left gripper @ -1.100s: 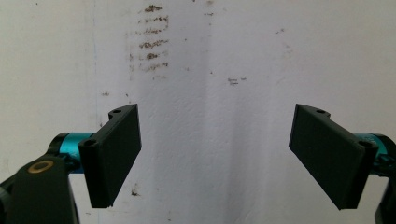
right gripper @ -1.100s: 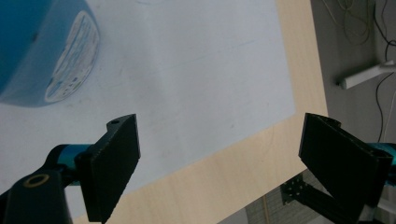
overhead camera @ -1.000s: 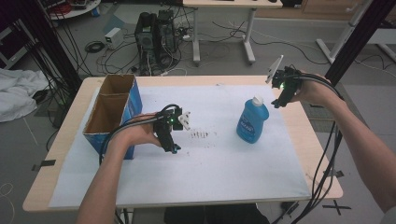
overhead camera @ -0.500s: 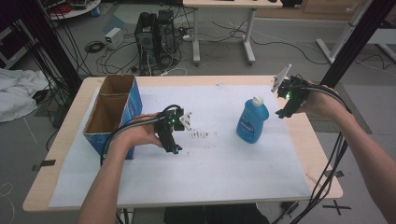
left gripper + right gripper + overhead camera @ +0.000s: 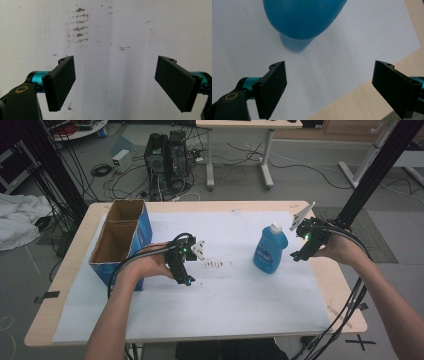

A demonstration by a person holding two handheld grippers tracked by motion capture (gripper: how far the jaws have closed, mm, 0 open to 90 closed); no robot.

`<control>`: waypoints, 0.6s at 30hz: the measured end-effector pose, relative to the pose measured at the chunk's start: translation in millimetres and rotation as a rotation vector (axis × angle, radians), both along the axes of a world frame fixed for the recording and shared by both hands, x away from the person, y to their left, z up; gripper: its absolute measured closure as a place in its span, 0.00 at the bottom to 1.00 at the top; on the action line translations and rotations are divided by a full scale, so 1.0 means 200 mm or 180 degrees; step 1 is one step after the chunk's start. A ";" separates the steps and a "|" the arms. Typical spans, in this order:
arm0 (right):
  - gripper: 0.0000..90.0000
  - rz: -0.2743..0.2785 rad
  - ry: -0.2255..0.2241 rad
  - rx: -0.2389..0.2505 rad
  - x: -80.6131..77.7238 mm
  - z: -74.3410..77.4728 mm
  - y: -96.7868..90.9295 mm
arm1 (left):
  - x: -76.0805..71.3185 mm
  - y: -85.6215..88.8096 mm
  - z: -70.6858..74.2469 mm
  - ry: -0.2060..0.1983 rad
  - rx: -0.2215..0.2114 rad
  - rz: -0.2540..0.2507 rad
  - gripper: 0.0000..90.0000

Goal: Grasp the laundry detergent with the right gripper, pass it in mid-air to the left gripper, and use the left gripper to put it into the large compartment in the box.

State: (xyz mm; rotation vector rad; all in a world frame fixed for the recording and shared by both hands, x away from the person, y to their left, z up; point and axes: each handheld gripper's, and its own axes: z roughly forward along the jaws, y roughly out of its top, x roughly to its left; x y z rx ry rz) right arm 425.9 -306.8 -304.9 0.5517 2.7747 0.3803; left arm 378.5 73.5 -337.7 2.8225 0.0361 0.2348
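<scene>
The blue bottle [image 5: 270, 251] stands upright mid-tabletop [image 5: 320, 285], so the right tool [image 5: 300, 245], just right of it, comes wide open and empty, while the left tool [image 5: 183, 268], well left of it, waits open, empty.

A blue bottle [image 5: 270, 251] with a white cap stands upright on the white sheet [image 5: 225, 300], right of the middle.
</scene>
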 end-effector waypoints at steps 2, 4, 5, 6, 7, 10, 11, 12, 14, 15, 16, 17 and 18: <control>0.13 -0.0044 0.0030 0.0160 -0.01 -0.02 -0.01 | 0.00 0.00 0.00 -0.0007 0.0000 -0.0003 0.19; 0.13 -0.0131 0.0107 0.0328 -0.02 -0.03 -0.01 | 0.00 0.01 0.00 -0.0006 -0.0006 0.0012 0.19; 0.13 -0.0089 0.0085 0.0392 -0.02 -0.04 -0.01 | 0.00 0.01 0.00 -0.0012 -0.0013 0.0014 0.19; 0.13 -0.0163 0.0126 0.0429 -0.03 -0.04 -0.01 | 0.00 0.01 0.00 -0.0018 -0.0010 0.0003 0.19; 0.13 -0.0181 0.0103 0.0496 -0.03 -0.05 -0.01 | 0.00 0.01 0.00 -0.0010 -0.0022 0.0009 0.19; 0.13 -0.0345 0.0142 0.0706 -0.05 -0.06 0.00 | 0.00 0.02 0.01 -0.0012 -0.0023 0.0016 0.19; 0.13 -0.0421 0.0172 0.0760 -0.06 -0.06 0.00 | 0.00 0.02 0.00 -0.0001 -0.0050 0.0020 0.19; 0.13 -0.0410 0.0146 0.0814 -0.06 -0.06 0.00 | 0.00 0.02 0.00 -0.0003 -0.0047 0.0018 0.19; 0.13 -0.0314 0.0050 0.0888 -0.05 -0.07 0.01 | 0.00 0.02 0.00 -0.0014 -0.0036 0.0015 0.19; 0.13 -0.0338 0.0026 0.0921 -0.06 -0.07 0.01 | 0.00 0.02 0.00 -0.0008 -0.0043 0.0017 0.19; 0.13 -0.0409 0.0027 0.0897 -0.06 -0.07 0.02 | 0.00 0.01 0.00 -0.0006 -0.0053 0.0017 0.19; 0.13 -0.0416 0.0005 0.0888 -0.07 -0.07 0.03 | 0.00 0.01 0.00 -0.0009 -0.0045 0.0009 0.19; 0.13 -0.0376 -0.0029 0.0874 -0.06 -0.07 0.03 | 0.00 0.01 -0.01 -0.0004 -0.0047 0.0012 0.19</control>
